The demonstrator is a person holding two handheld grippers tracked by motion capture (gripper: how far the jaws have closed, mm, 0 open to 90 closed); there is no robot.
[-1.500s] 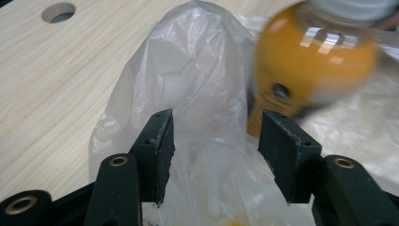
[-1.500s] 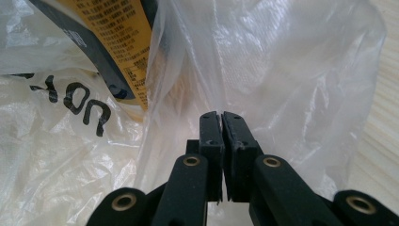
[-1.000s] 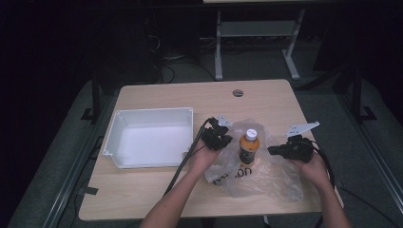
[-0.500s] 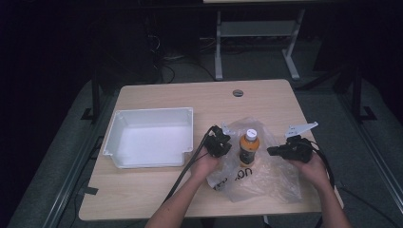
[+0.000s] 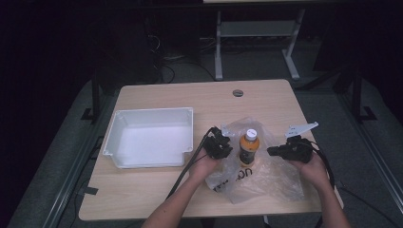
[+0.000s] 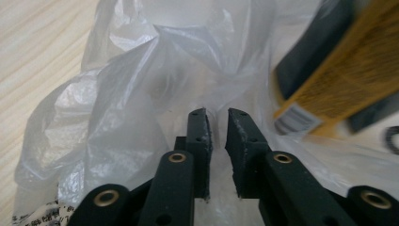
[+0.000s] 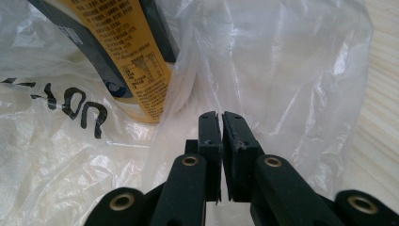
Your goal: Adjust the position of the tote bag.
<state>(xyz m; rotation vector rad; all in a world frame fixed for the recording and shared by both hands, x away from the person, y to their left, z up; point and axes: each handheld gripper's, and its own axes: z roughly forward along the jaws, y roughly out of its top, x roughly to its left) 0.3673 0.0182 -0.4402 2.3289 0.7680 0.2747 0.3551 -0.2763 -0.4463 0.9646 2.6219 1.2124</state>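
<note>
A clear plastic bag (image 5: 266, 183) with black print lies on the table's right half. An orange bottle (image 5: 248, 148) with a white cap stands upright in it. My left gripper (image 5: 227, 144) is at the bag's left edge, just left of the bottle. Its jaws (image 6: 219, 122) stand nearly together with bag film (image 6: 127, 103) between them, and the bottle's label (image 6: 339, 80) is close on the right. At the bag's right edge my right gripper (image 5: 270, 152) points left, pinched (image 7: 221, 123) on a fold of the bag (image 7: 291, 80) beside the bottle (image 7: 127, 61).
An empty white tray (image 5: 152, 112) sits on the left part of the wooden table (image 5: 142, 194), a short way from my left gripper. A round cable hole (image 5: 237, 92) lies near the far edge. Bare wood lies behind the bag.
My left gripper has shifted slightly right and toward the near edge, closer to the bottle. The right gripper and the bottle have stayed where they were.
</note>
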